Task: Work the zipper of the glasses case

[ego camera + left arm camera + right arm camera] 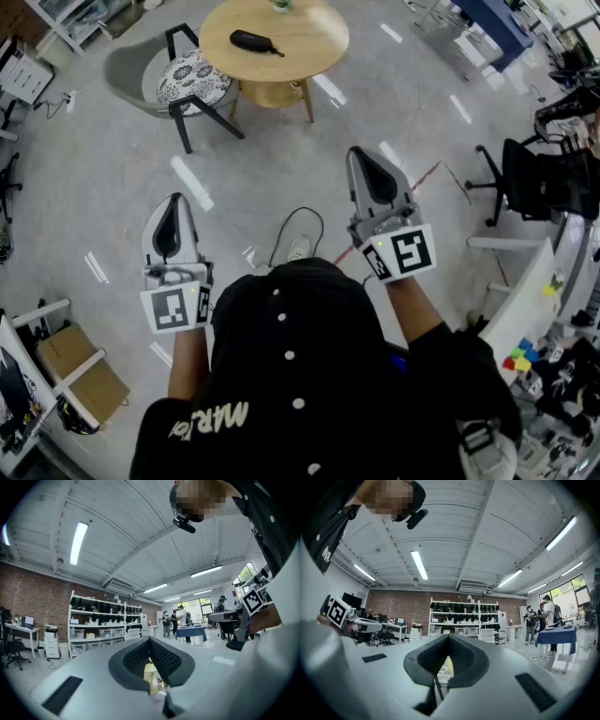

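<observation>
The black glasses case (255,42) lies on a round wooden table (319,37) at the far side of the floor, well ahead of both grippers. My left gripper (172,202) is held at waist height, shut, with nothing between its pads (136,657). My right gripper (361,152) is held a little further forward, also shut and empty (449,637). Both point toward the table. In the gripper views a sliver of the table shows below the closed fingertips; the case is not visible there.
A grey chair with a patterned cushion (187,80) stands left of the table. A black office chair (530,178) is at the right, a cardboard box (80,375) at lower left. Shelving (101,625) and several people (180,620) stand at the back.
</observation>
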`<state>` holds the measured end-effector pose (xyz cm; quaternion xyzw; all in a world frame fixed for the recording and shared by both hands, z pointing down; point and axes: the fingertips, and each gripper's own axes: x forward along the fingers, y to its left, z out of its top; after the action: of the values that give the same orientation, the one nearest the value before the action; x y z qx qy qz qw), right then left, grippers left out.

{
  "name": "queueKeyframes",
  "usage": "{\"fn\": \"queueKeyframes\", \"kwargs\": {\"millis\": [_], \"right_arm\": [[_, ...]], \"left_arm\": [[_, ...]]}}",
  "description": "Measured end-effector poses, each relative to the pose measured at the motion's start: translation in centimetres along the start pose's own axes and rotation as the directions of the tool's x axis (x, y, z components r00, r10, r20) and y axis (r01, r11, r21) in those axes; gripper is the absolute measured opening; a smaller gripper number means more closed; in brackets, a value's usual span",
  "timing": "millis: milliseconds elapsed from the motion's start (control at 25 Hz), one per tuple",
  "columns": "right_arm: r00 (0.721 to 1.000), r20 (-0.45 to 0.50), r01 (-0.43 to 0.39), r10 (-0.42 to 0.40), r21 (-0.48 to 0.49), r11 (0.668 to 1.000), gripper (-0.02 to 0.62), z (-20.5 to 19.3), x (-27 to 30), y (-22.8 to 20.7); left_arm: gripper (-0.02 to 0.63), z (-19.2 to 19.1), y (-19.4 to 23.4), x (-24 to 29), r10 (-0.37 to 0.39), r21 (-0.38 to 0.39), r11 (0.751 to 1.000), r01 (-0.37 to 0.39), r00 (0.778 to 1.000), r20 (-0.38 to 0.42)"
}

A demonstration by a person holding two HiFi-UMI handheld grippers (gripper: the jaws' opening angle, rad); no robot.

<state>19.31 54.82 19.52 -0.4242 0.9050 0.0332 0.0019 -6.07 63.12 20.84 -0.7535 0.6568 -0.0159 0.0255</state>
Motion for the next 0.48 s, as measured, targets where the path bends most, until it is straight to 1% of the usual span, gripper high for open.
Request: {"fn": "queueKeyframes", "kwargs": {"millis": [120, 320, 480], "right_arm": [[1.0, 0.004, -0.001, 0.001, 0.002, 1.0, -0.002, 0.01, 0.07, 0.08], [0.999, 0.05, -0.023, 0.019, 0.075, 0.997, 0.002, 0.27, -0.24, -0.1], [0.999, 0.043, 0.006, -0.009, 0.072, 0.997, 0.003, -0.08, -0.33, -0.86]], "left_arm": [[0.002, -0.12, 0.11, 0.03, 0.004, -0.004, 1.0, -0.004, 1.0, -0.004], [0.002, -0.47, -0.28, 0.21, -0.014, -0.022, 1.0, 0.014, 1.0, -0.006], [0.002, -0.97, -0.77, 0.59, -0.033, -0.015, 0.999, 0.032, 0.999, -0.027]]}}
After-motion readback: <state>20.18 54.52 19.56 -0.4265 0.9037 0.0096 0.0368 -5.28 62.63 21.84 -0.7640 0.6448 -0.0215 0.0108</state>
